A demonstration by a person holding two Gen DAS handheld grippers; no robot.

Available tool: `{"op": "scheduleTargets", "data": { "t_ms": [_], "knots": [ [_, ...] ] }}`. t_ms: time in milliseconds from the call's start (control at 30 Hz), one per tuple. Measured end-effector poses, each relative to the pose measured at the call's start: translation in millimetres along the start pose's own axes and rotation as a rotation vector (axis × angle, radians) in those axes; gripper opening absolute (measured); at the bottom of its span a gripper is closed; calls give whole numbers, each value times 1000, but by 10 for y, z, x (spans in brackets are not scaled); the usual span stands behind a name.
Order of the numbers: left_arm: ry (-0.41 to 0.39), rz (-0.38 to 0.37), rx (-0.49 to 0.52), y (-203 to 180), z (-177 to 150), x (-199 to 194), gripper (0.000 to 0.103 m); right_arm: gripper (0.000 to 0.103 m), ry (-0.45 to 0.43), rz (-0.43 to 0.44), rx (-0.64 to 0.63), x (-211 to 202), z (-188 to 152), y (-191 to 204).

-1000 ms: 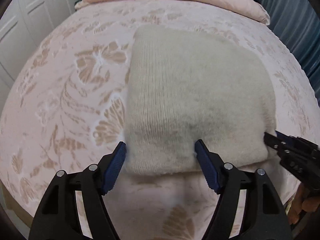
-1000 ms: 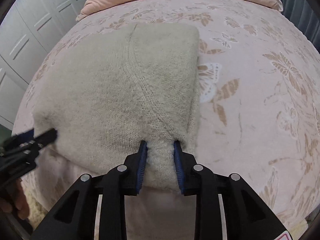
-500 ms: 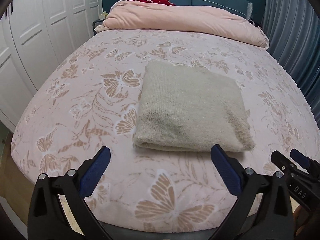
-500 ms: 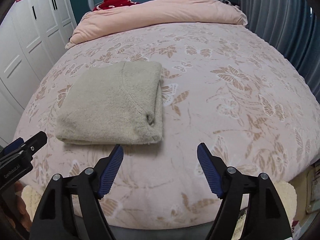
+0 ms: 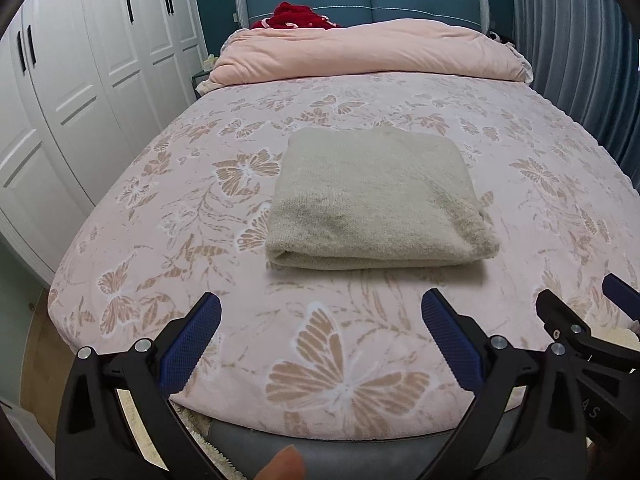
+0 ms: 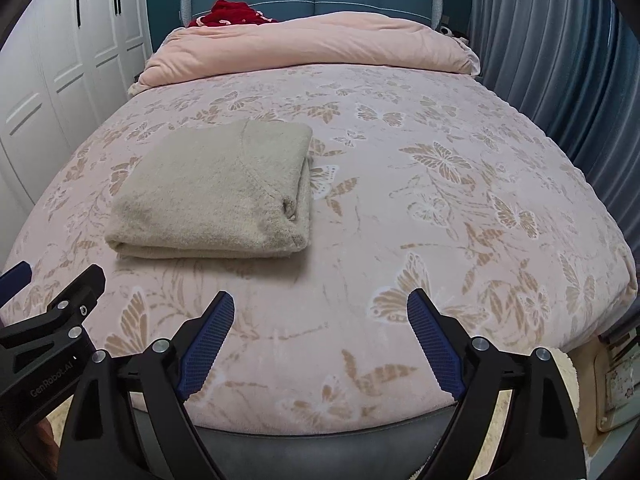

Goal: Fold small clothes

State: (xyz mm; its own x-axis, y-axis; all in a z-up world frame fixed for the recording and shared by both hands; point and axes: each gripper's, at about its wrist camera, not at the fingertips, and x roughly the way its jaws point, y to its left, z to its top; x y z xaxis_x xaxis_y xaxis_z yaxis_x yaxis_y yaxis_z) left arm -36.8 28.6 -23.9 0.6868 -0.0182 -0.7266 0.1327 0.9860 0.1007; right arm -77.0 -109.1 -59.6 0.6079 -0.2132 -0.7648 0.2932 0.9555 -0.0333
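Left claw [image 5: 320, 308] wide open, nothing between the blue pads, sitting at the bottom of its frame over the near edge of the bed [image 5: 168, 216]. Right claw [image 6: 320, 308] also spread, empty; its jaws have just been opening further, nothing between them. Each claw shows in the other's view: right one at the lower right edge of the left view, left one at the lower left edge of the right view. Folded beige sweater [image 5: 376, 200] lies flat on the butterfly-print bedspread, just beyond the claws and clear of both; centre of frame in the left view, left of centre in the right view [image 6: 216, 192], folded edge toward the cameras. Rolled pink duvet [image 5: 368, 50] across the head of the bed at the top of frame, a red item [image 5: 296, 16] behind it against the blue headboard [image 5: 420, 0]. White wardrobe doors [image 5: 80, 80] upper left, blue curtain [image 5: 572, 52] upper right. A fingertip [image 5: 286, 462] at the bottom edge of the left view.
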Motion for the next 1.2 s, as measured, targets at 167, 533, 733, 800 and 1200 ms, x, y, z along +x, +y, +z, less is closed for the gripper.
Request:
{"op": "scheduleTargets", "data": {
  "t_ms": [167, 533, 733, 800, 1200],
  "knots": [
    [6, 16, -17, 3, -12, 5, 98, 86, 8, -1, 12, 5, -15, 10],
    [4, 70, -11, 26, -48, 37, 98, 86, 15, 3, 7, 27, -52, 96],
    [8, 66, -13, 35, -47, 51, 98, 86, 16, 0, 9, 29, -61, 106],
    [7, 68, -11, 34, -50, 50, 98, 86, 15, -1, 11, 28, -57, 99],
    [7, 67, -11, 30, -47, 47, 97, 86, 16, 2, 8, 38, -51, 76]
  ]
}}
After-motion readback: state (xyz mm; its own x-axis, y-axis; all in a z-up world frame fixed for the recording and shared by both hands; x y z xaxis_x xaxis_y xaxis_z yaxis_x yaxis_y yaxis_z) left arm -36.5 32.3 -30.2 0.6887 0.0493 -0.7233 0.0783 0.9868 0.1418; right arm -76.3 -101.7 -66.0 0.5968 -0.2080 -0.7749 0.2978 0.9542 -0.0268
